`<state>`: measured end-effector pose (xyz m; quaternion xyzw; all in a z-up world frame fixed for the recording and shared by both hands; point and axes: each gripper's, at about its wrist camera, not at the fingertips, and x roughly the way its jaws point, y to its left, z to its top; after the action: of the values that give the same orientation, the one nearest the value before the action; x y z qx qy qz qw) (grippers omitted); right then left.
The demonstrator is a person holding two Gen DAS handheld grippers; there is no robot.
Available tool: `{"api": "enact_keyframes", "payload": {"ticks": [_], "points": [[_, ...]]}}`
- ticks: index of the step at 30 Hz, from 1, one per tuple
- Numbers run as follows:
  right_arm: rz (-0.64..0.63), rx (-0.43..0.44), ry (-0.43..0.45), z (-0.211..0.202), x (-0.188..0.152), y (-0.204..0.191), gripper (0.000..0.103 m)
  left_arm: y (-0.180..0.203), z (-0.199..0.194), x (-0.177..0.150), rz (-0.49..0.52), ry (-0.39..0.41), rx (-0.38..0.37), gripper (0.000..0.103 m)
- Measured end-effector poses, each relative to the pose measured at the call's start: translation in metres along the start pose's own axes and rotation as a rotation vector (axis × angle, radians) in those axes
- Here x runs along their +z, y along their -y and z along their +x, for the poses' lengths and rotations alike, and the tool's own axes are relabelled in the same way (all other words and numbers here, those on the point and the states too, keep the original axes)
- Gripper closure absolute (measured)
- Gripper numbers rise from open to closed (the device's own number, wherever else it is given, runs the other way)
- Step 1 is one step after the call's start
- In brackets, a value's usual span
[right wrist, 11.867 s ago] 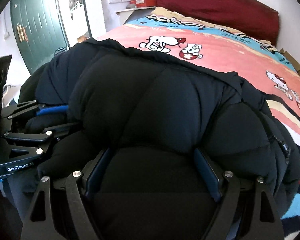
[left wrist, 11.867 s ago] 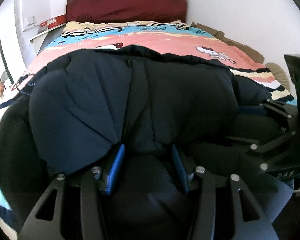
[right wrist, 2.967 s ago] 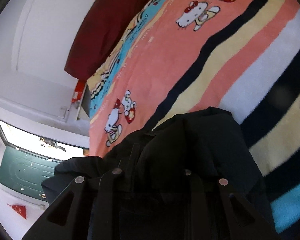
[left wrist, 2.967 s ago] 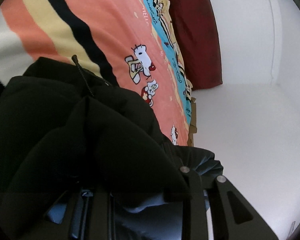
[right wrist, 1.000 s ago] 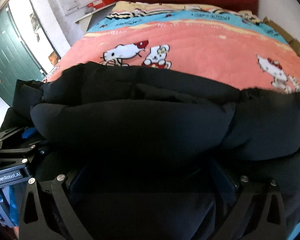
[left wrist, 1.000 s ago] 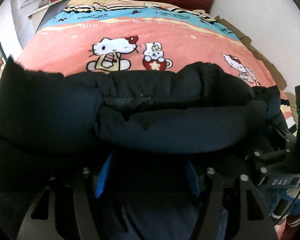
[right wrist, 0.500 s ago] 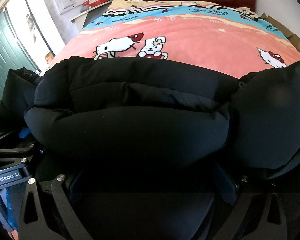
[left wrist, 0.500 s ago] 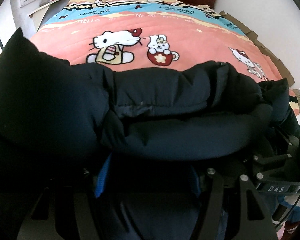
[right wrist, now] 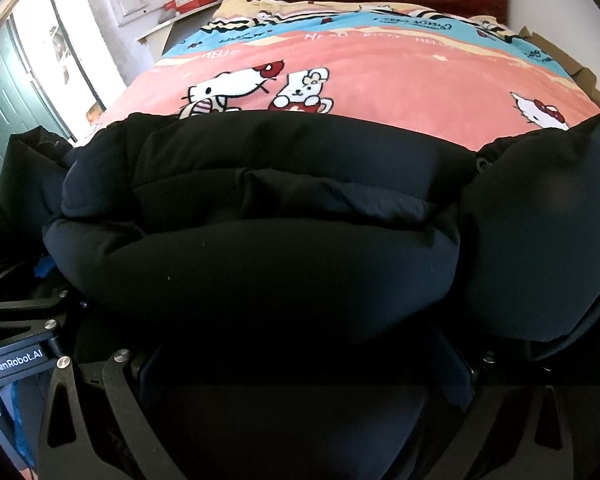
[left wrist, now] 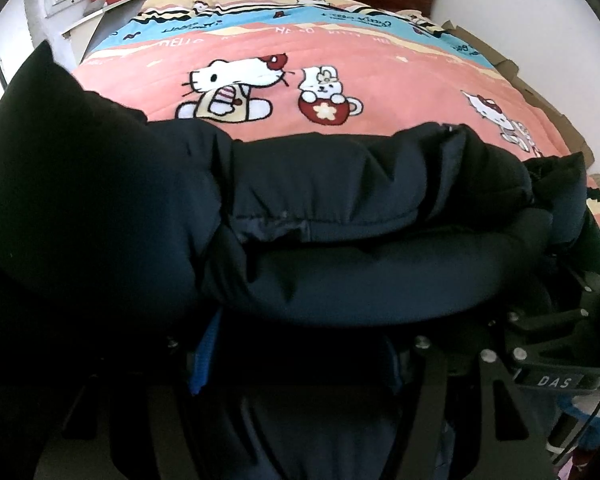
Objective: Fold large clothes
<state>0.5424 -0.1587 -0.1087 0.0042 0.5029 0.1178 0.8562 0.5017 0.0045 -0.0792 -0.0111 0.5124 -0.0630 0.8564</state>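
Between the fingers of my left gripper (left wrist: pixel 296 364) bulges a thick roll of the puffy dark navy quilted down jacket (left wrist: pixel 340 208), and my right gripper (right wrist: pixel 304 364) has the same bundle wedged between its own fingers. Both grippers stand spread wide with fabric filling the gap. I cannot tell whether they actually pinch it or merely cradle it, because the padding hides the pads.

Ahead of both grippers the jacket lies in stacked folds on the pink cartoon-cat fleece blanket (left wrist: pixel 380 76) covering the bed, with a loose lobe puffing up at each outer side.

My judgement: this fold needs both grippers moving level and together, pressing air out of the padding. Otherwise the slippery shell will spring back, or the side lobes will spill.
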Motion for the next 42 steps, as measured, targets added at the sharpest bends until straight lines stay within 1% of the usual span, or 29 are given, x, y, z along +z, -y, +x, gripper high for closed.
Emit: {"api": "enact_keyframes", "payload": {"ticks": [9, 19, 23, 26, 28, 29, 31, 33, 35, 36, 38, 40, 42], "points": [[-0.002, -0.003, 0.005, 0.005, -0.002, 0.000, 0.000, 0.000, 0.005, -0.004, 0.002, 0.019, -0.006, 0.040], [0.010, 0.006, 0.023, 0.013, -0.003, 0.002, 0.000, -0.002, 0.008, -0.004, 0.007, 0.026, 0.004, 0.040], [0.003, 0.005, 0.012, 0.010, -0.002, 0.000, 0.000, 0.000, 0.000, -0.003, 0.012, 0.025, 0.009, 0.040], [-0.004, 0.021, 0.014, -0.003, 0.000, 0.001, 0.001, 0.000, -0.022, 0.001, -0.013, 0.022, -0.002, 0.040], [-0.009, 0.030, 0.024, -0.022, 0.000, 0.000, 0.001, -0.005, -0.049, 0.003, -0.034, 0.060, -0.028, 0.040], [-0.010, 0.032, 0.033, -0.031, 0.000, 0.000, 0.001, -0.006, -0.062, 0.003, -0.033, 0.082, -0.029, 0.040], [-0.014, 0.021, 0.088, -0.061, -0.001, 0.004, 0.001, -0.011, -0.091, 0.002, -0.013, 0.123, -0.024, 0.040], [-0.019, 0.028, 0.123, -0.089, -0.004, 0.010, 0.001, -0.018, -0.110, -0.002, 0.000, 0.144, -0.013, 0.040], [-0.031, 0.014, 0.140, -0.107, -0.010, 0.016, 0.001, -0.030, -0.120, -0.011, -0.001, 0.152, 0.004, 0.040], [-0.035, 0.007, 0.143, -0.113, -0.014, 0.021, 0.001, -0.036, -0.119, -0.017, -0.002, 0.147, 0.020, 0.040], [-0.035, -0.010, 0.122, -0.114, -0.026, 0.030, 0.001, -0.046, -0.109, -0.030, -0.016, 0.116, 0.034, 0.040], [-0.036, -0.027, 0.079, -0.102, -0.038, 0.041, 0.001, -0.056, -0.090, -0.041, -0.025, 0.081, 0.042, 0.040], [-0.040, -0.048, 0.040, -0.086, -0.046, 0.047, 0.001, -0.059, -0.078, -0.047, -0.012, 0.090, 0.037, 0.039]]}}
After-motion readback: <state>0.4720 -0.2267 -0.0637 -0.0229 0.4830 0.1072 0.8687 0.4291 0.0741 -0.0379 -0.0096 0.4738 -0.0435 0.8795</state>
